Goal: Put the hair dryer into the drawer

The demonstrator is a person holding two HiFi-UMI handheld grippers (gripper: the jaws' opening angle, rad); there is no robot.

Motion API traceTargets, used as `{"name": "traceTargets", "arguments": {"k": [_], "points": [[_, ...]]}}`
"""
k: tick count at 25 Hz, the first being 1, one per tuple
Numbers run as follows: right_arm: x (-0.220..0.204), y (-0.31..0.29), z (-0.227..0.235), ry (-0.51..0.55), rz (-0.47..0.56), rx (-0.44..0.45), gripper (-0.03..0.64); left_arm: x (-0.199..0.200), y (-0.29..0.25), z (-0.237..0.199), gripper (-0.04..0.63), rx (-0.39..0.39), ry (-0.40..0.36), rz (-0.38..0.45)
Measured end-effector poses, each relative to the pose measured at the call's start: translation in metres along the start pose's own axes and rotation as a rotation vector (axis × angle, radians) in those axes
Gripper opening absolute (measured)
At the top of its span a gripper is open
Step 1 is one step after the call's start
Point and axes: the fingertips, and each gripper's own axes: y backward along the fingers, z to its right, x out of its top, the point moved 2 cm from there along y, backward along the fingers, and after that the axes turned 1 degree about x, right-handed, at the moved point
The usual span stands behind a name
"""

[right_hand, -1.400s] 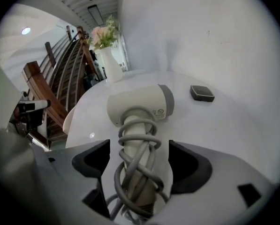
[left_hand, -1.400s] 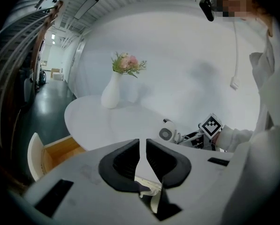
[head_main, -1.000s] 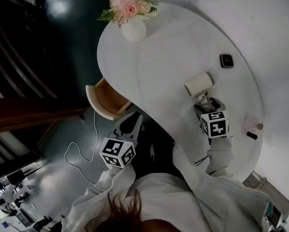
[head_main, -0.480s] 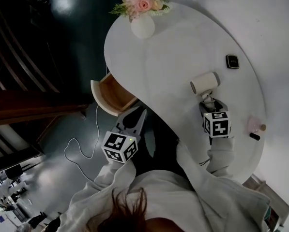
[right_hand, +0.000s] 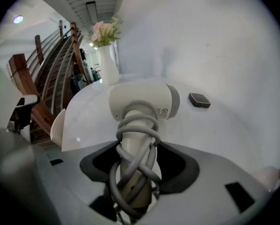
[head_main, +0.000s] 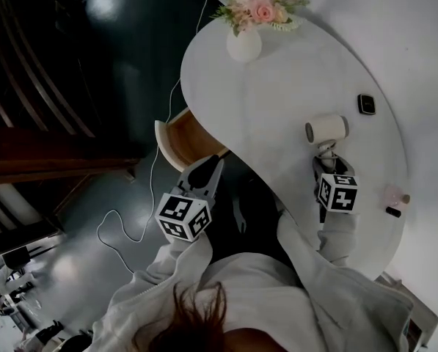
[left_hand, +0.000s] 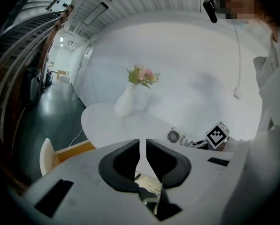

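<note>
The white hair dryer (head_main: 327, 129) lies on the white table (head_main: 277, 101), its grey cord wound round the handle. My right gripper (head_main: 326, 161) is shut on that handle; its jaws closed onto it within the last second. In the right gripper view the dryer's head (right_hand: 144, 100) points away, and the right gripper (right_hand: 137, 146) has a pad on either side of the wrapped handle. The wooden drawer (head_main: 178, 141) stands open under the table's left edge. My left gripper (head_main: 211, 166) hovers beside it, shut and empty. In the left gripper view, the left gripper (left_hand: 142, 142) faces the dryer (left_hand: 173, 136) and drawer (left_hand: 67, 151).
A white vase of pink flowers (head_main: 244, 42) stands at the table's far end. A small dark object (head_main: 366, 104) lies beyond the dryer, and a pink bottle (head_main: 395, 195) sits near the right edge. A white cable (head_main: 130, 226) trails over the dark floor.
The left gripper has moved a little towards the table edge by the open drawer. The right gripper stays at the dryer's handle. The head view has shifted.
</note>
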Motion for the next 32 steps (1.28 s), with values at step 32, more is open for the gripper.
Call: {"name": "traceTargets", "arguments": {"k": [32], "points": [[0.085,-0.025,-0.245,0.172,0.068,0.222,0.296,0.022,0.103,-0.164,0.052,0.123,0.126,0.1]]}}
